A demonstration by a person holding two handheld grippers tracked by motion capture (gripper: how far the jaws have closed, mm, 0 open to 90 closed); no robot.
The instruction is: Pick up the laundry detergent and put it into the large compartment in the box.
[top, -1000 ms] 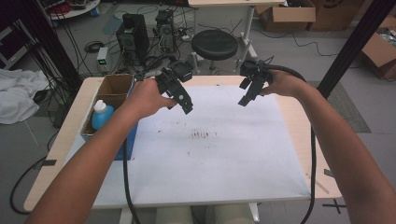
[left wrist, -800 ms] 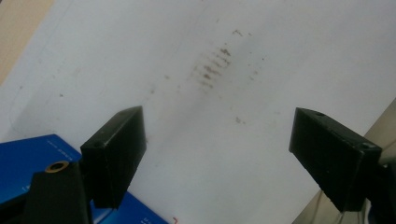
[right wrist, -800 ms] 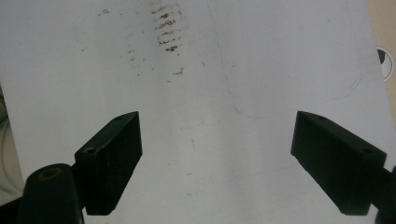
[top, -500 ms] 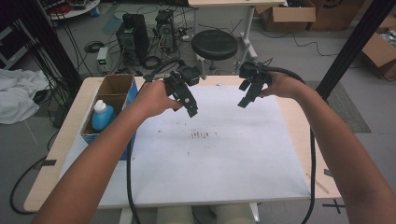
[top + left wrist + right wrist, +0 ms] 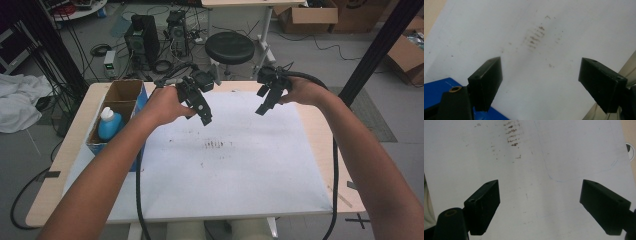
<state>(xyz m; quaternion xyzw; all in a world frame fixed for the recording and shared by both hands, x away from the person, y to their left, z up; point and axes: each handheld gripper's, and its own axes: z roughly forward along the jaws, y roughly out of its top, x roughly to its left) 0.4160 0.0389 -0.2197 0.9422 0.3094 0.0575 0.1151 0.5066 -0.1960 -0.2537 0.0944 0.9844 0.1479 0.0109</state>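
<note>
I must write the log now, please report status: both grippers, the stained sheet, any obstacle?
Left gripper open, empty. Right gripper open, empty. Both above white sheet; brown stain at centre. Nothing between.

I hold my left gripper [image 5: 205, 119] and right gripper [image 5: 262, 109] raised ahead of me, well apart, both forearms stretched forward, tips pointing down, and each pair of jaws is spread wide with nothing between them
</note>
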